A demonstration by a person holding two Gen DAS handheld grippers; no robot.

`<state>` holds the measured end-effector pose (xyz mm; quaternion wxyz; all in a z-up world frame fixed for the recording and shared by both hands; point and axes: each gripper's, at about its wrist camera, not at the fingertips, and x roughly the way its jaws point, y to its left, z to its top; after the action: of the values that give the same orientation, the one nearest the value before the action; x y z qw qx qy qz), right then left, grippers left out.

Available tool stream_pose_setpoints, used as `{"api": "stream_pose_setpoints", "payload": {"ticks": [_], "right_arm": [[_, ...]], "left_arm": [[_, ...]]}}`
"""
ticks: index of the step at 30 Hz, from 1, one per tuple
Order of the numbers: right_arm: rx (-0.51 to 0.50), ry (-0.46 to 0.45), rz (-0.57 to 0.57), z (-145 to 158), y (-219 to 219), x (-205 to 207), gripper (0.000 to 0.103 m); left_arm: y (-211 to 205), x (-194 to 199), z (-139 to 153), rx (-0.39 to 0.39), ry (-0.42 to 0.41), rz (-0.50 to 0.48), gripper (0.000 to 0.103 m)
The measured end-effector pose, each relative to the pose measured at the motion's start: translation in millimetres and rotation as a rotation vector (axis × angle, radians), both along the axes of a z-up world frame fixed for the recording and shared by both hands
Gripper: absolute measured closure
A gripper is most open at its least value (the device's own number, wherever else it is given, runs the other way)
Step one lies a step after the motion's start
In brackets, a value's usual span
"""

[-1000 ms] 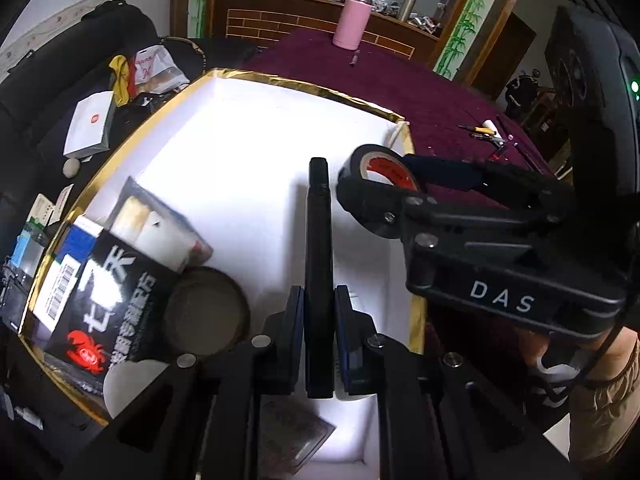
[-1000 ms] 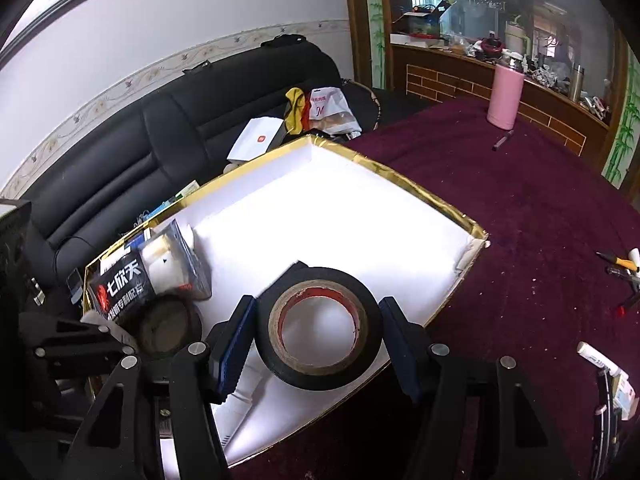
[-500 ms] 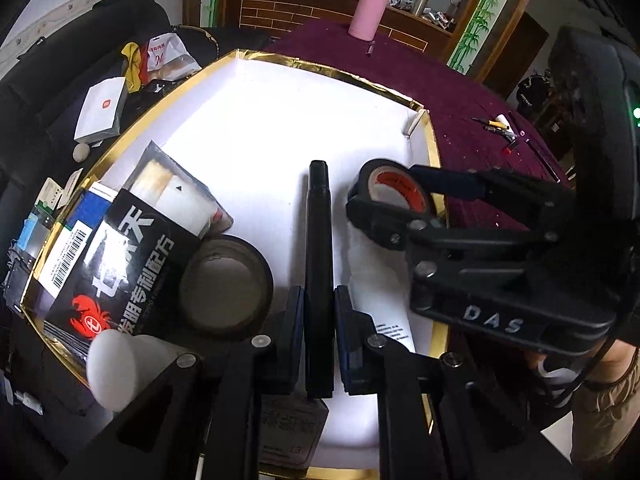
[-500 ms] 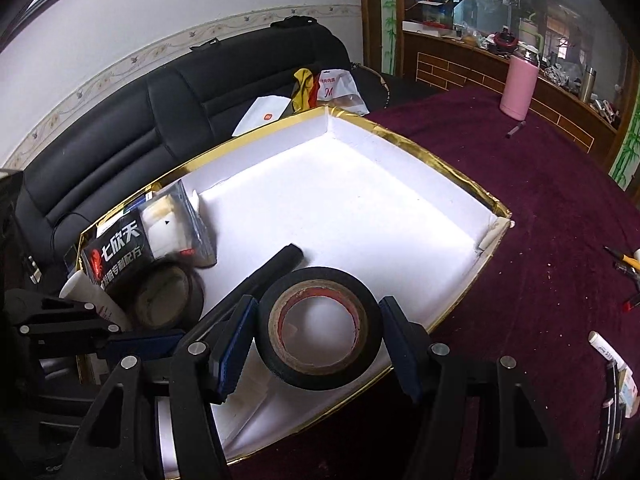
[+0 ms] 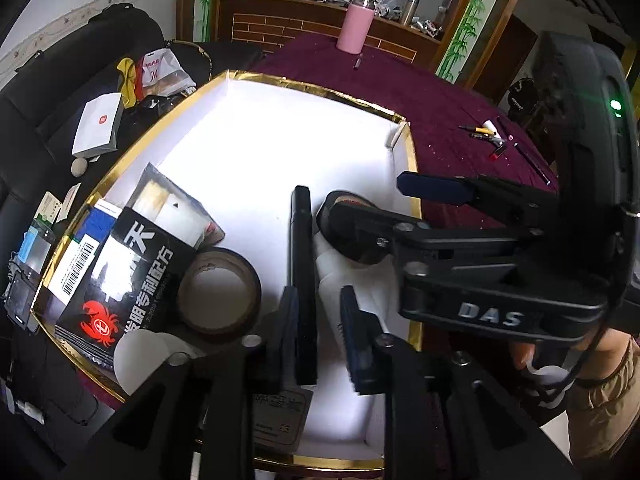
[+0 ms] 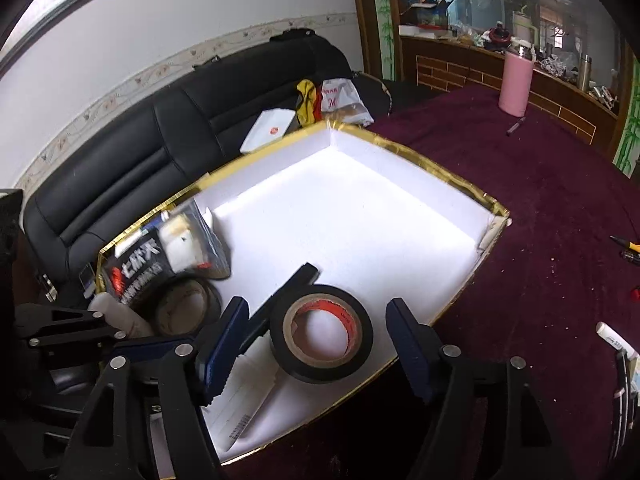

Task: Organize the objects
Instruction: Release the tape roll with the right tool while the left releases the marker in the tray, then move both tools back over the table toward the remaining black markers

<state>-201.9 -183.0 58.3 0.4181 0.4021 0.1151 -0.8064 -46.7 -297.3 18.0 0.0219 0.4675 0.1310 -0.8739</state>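
Tape roll (image 6: 322, 334) lies free in the opening right tool (image 6: 316, 344) — hidden leftward.

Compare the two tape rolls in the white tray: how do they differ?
The black tape roll has glossy black sides and a red-printed core; the brown tape roll is dull brown with a plain core. The black one lies between the right tool's opening jaws; the brown one sits against the black packet. Both lie flat.

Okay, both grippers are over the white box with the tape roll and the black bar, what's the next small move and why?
Probably lift both grippers straight up and clear. The right gripper jaws are opening, no longer touching the black tape roll, which lies in the gold-edged box. The left gripper jaws are opening too, one pad off the black bar.
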Motion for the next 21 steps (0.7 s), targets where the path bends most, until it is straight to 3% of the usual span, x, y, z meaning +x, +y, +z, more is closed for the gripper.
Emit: {"api": "stream_pose_setpoints", "payload": {"ticks": [9,17,21], "right_arm": [[-0.004,0.111,-0.036,35,63,7,0.012],[0.112,0.188,-0.238,38,207,-30,0.009],[0.098,0.189,-0.329,39,274,-56,0.008]], "left_arm": [[9,5,18,0.001,0.049,0.015,0.072],[50,-6,39,-0.023,0.085,-0.071,0.072],[82,-21,43,-0.030,0.087,-0.139,0.072]]}}
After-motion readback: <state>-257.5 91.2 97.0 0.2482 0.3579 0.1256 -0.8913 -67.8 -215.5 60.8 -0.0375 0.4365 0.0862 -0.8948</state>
